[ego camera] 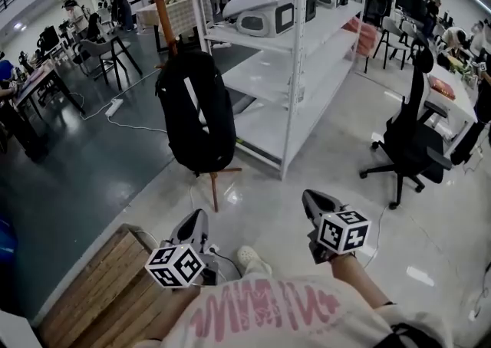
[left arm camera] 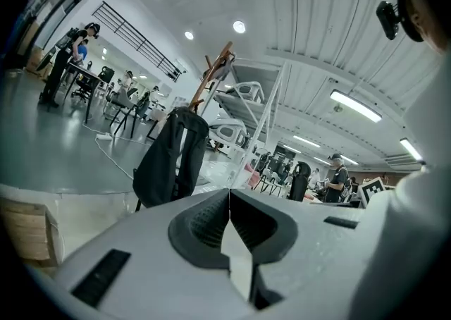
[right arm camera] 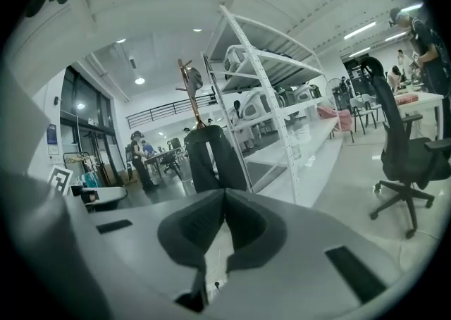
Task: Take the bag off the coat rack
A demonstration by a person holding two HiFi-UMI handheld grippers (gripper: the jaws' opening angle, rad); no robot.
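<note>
A black backpack (ego camera: 196, 113) with a white stripe hangs from a brown wooden coat rack (ego camera: 163, 9) ahead of me. In the left gripper view the backpack (left arm camera: 171, 160) hangs beyond the jaws under the rack's pole (left arm camera: 211, 75). The right gripper view shows the backpack (right arm camera: 211, 158) straight past the jaws. My left gripper (ego camera: 198, 223) is shut and holds nothing, low and well short of the bag. My right gripper (ego camera: 317, 202) is also shut and empty, to the bag's lower right.
A white metal shelving unit (ego camera: 295, 47) with machines on top stands right behind the rack. A black office chair (ego camera: 414, 139) is at the right. A wooden pallet (ego camera: 100, 285) lies at the lower left. Cables run over the floor; people work at desks far off.
</note>
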